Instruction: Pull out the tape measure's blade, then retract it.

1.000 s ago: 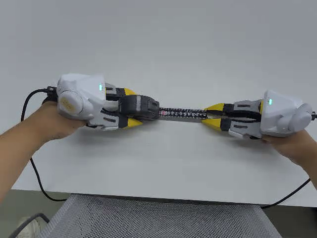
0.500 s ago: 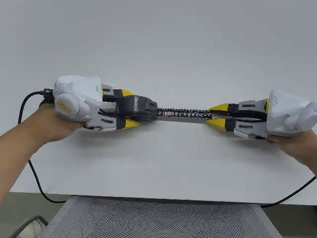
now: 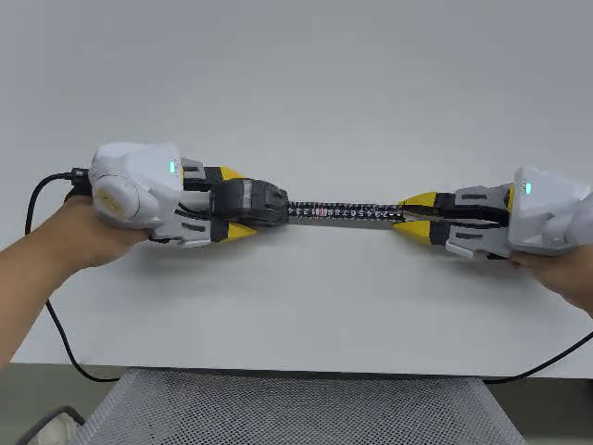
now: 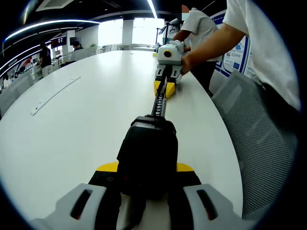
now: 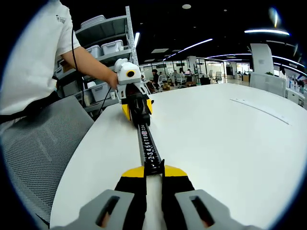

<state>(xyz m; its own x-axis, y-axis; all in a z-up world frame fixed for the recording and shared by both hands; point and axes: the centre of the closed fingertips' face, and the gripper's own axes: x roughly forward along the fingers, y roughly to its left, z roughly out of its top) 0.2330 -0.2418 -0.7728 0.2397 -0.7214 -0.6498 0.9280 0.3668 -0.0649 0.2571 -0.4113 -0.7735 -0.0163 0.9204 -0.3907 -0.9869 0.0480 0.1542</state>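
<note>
I am watching the left hand-held gripper (image 3: 248, 202) clamping the dark grey case of the tape measure (image 3: 243, 198) between its yellow-tipped jaws, toward the left side of the white counter (image 3: 296, 83). In the left gripper view the case (image 4: 147, 158) is sitting squarely between that gripper's own tips (image 4: 146, 166). I cannot read any brand on it.

The blade (image 3: 343, 212) is running out of the case in a straight line to the right, parallel to the counter's near edge. The right hand-held gripper (image 3: 404, 214) is pinching the blade's far end, jaws closed on it. Whether the blade is touching the counter, I cannot tell.

The blade is black with white numerals. In the right gripper view the blade (image 5: 148, 148) is leading from that gripper's tips (image 5: 154, 171) to the case (image 5: 139, 108), and I am reading digits 2 through 9 along it. In the head view the numbers are too small to make out, though one reddish mark is showing.

A black cable (image 3: 46, 306) is trailing from the left hand-held gripper over the near edge, where a grey mesh chair (image 3: 306, 408) is standing.
</note>
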